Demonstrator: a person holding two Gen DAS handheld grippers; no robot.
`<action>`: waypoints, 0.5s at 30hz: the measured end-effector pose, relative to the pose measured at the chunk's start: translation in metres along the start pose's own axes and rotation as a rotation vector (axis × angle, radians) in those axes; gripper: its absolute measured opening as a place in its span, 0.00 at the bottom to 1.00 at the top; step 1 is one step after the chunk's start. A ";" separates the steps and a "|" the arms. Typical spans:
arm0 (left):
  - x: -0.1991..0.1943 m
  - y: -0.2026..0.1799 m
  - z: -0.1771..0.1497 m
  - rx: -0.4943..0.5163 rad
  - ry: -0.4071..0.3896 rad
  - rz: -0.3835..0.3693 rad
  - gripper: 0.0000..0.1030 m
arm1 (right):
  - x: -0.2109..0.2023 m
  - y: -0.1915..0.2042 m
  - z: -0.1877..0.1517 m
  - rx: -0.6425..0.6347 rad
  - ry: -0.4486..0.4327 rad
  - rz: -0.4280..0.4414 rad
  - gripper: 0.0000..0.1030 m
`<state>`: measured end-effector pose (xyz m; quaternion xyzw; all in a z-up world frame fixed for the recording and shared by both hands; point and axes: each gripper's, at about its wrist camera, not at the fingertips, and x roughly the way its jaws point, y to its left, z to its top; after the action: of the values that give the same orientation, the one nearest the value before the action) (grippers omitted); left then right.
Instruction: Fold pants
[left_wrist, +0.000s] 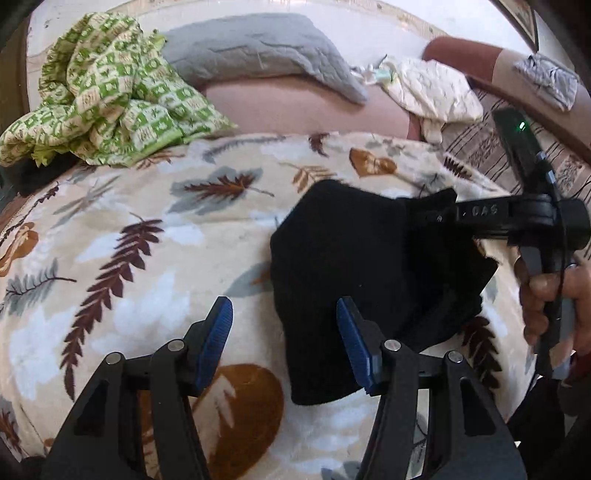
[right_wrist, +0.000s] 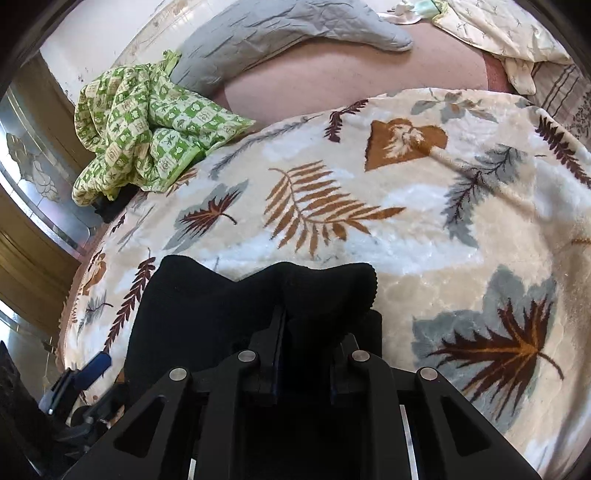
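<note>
The black pants (left_wrist: 354, 273) lie folded into a compact bundle on the leaf-patterned blanket (left_wrist: 147, 236). My left gripper (left_wrist: 284, 332) is open and empty, its blue pads (left_wrist: 218, 332) just short of the bundle's near left edge. My right gripper (left_wrist: 439, 218) comes in from the right and is shut on the far right edge of the pants. In the right wrist view the jaws of the right gripper (right_wrist: 306, 332) are closed with black pants fabric (right_wrist: 229, 295) bunched between and over them, on the blanket (right_wrist: 406, 206). The left gripper's blue pad (right_wrist: 94, 365) shows at lower left.
A crumpled green-and-cream checked cloth (left_wrist: 107, 92) lies at the back left of the bed, a grey pillow (left_wrist: 258, 51) behind it, and a cream quilted cloth (left_wrist: 432, 92) at the back right. A wooden and glass cabinet (right_wrist: 33, 177) stands left of the bed.
</note>
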<state>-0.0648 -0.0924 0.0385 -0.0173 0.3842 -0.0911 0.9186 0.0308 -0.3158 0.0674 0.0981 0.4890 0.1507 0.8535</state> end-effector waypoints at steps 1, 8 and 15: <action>0.000 0.001 0.001 -0.006 0.007 -0.005 0.56 | 0.001 0.002 0.000 -0.016 0.001 -0.001 0.16; -0.016 0.021 0.031 -0.011 -0.051 0.002 0.56 | -0.036 -0.013 0.000 0.041 -0.049 -0.038 0.53; 0.004 0.017 0.062 -0.018 -0.042 -0.064 0.57 | -0.070 0.010 -0.014 -0.026 -0.099 0.079 0.53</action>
<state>-0.0155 -0.0791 0.0781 -0.0398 0.3649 -0.1167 0.9228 -0.0158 -0.3305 0.1199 0.1135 0.4400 0.1856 0.8713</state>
